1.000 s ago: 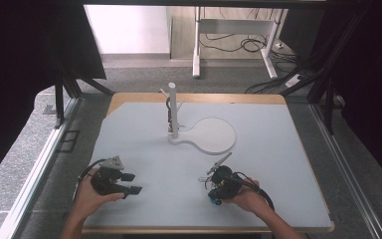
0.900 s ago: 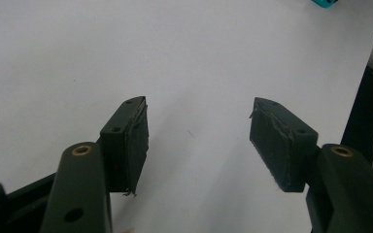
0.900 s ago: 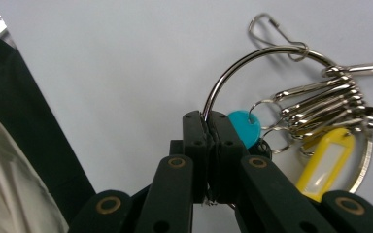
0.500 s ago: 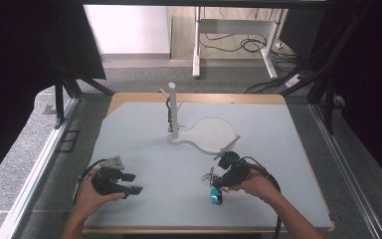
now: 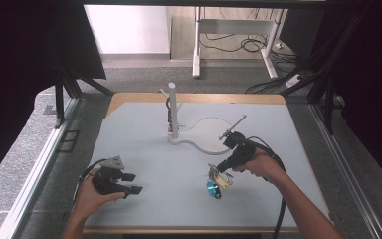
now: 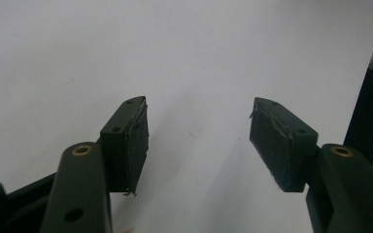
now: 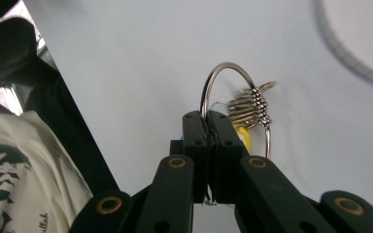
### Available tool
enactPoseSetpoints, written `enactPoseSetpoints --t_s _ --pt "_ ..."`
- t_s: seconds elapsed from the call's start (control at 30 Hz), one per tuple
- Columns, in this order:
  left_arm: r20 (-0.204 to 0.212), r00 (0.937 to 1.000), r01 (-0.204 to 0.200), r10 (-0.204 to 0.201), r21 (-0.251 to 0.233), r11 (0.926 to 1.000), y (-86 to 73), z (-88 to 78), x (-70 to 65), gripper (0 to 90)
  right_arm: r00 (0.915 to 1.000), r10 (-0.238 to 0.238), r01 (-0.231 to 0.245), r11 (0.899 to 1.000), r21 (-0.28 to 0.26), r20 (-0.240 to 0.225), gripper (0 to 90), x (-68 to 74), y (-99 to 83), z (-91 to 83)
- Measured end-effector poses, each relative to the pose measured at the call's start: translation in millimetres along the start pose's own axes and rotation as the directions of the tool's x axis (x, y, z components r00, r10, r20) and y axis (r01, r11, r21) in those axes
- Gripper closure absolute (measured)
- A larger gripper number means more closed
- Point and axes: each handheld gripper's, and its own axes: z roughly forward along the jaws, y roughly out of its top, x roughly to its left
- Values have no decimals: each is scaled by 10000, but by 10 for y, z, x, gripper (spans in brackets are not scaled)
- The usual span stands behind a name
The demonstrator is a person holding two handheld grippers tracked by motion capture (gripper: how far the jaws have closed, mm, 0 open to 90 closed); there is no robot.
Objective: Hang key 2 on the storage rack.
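The right gripper (image 7: 206, 126) pinches a silver metal key ring (image 7: 233, 104) with blue and yellow tags, lifted clear near the table's (image 5: 278, 129) front edge, likely bound for the white peg stand (image 5: 173, 112). The left gripper (image 6: 199, 138), jaws spread, idles at the front-left corner.

This is looking like a lab or a recording bay set up for tests, not a home. A pale work table (image 5: 144, 124) with a wooden edge is standing on grey carpet (image 5: 25, 174), and black curtains (image 5: 40, 45) are hanging at nine and three o'clock. At twelve o'clock, cables (image 5: 238, 45) are lying loose under the legs of a desk (image 5: 196, 40). Metal frame rails (image 5: 45, 154) are running along the table's sides; what they are carrying is probably out of frame.
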Motion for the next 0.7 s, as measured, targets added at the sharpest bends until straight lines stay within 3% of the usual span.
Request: enactPoseSetpoints --t_s 0.2,0.7 --pt "12 9999 170 -170 -86 9998 -2 10 -11 396 9998 189 -189 9998 -43 21 880 -82 93 -123" --pt "21 10000 38 -38 -9 10000 1 13 -3 396 9992 362 -363 9993 -5 -143 879 -140 213 -308"
